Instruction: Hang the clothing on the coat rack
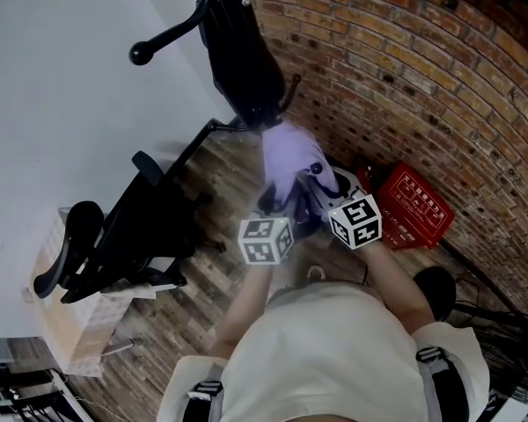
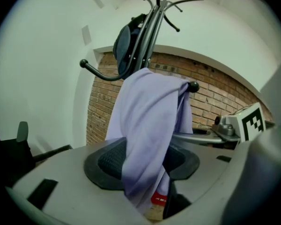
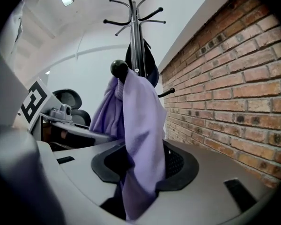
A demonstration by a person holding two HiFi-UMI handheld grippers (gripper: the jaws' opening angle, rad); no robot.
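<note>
A lilac garment (image 1: 286, 152) hangs draped over a ball-tipped peg (image 3: 119, 68) of the black coat rack (image 1: 246, 60). Both grippers are at its lower part, side by side. In the left gripper view the cloth (image 2: 145, 121) falls down between the jaws of my left gripper (image 2: 143, 165), whose pads stand apart and do not press it. The right gripper view shows the same: the fabric (image 3: 140, 121) hangs loose in the wide gap of my right gripper (image 3: 143, 165). From the head view, the left gripper (image 1: 277, 202) and right gripper (image 1: 312, 183) sit just below the garment.
A dark garment (image 2: 124, 43) hangs higher on the rack. A brick wall (image 1: 405, 77) runs along the right, with a red box (image 1: 414, 205) on the floor at its foot. A black office chair (image 1: 114, 236) and a cardboard box (image 1: 66, 323) stand at the left.
</note>
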